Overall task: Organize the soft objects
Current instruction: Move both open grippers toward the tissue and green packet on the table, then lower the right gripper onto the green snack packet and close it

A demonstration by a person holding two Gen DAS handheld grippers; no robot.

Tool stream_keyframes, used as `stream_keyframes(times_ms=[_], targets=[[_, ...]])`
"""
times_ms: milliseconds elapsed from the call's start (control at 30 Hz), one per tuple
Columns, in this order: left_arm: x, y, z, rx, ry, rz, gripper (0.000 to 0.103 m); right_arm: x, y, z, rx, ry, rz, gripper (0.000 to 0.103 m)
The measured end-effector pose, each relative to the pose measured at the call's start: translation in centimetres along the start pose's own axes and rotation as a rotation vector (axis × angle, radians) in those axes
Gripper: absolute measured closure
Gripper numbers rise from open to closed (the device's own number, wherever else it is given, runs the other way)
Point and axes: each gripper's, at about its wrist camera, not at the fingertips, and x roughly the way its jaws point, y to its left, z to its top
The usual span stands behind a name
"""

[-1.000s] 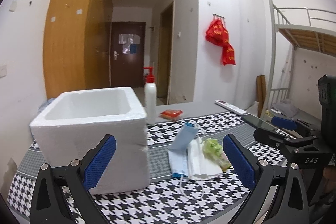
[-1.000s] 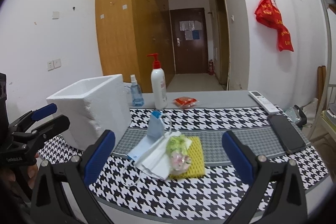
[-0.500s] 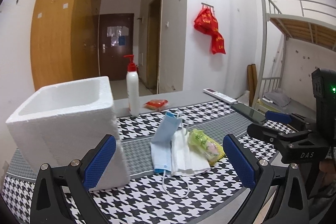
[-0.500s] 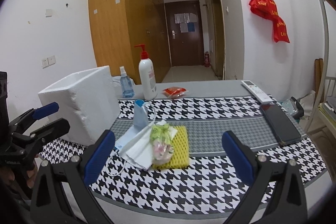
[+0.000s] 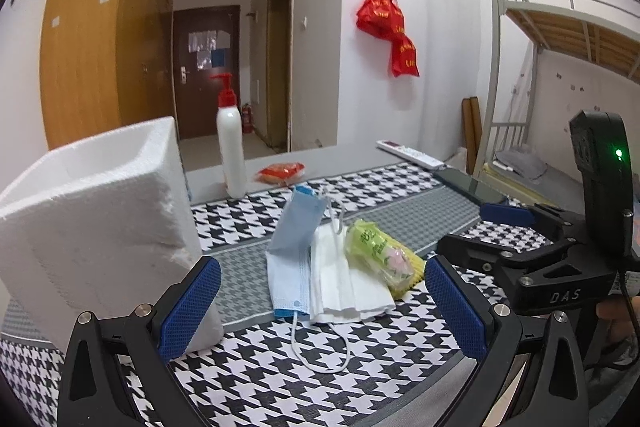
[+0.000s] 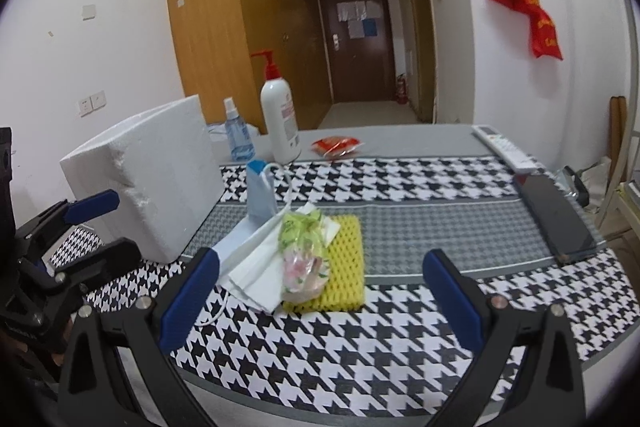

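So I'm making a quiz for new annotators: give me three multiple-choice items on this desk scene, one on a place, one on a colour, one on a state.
1. Where does the yellow sponge lie?
A. inside the foam box
B. on the tablecloth, under the green packet
C. on the phone

2. What colour is the pump bottle's top?
A. red
B. blue
C. white

3. How is the right gripper?
A. shut on the blue mask
B. shut on nothing
C. open, holding nothing

Answers:
1 B: the green packet rests on it, beside the foam box.
2 A: the pump head is red.
3 C: its fingers stand wide apart over the tablecloth; the blue mask lies free.
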Motion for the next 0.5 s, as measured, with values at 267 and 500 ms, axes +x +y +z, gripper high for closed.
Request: stream_keyframes(times_ms=[267, 500], targets=[[1.5, -0.1, -0.2, 0.009, 0.037, -0.02, 0.001, 1.8, -1.1, -0.3, 0.024, 0.047, -0.004, 0.0], [2.7, 0.3, -0.8, 0.0, 0.071, 0.001, 0.001, 3.4, -0.5, 0.0, 0.0, 0.09, 0.059, 0.01]])
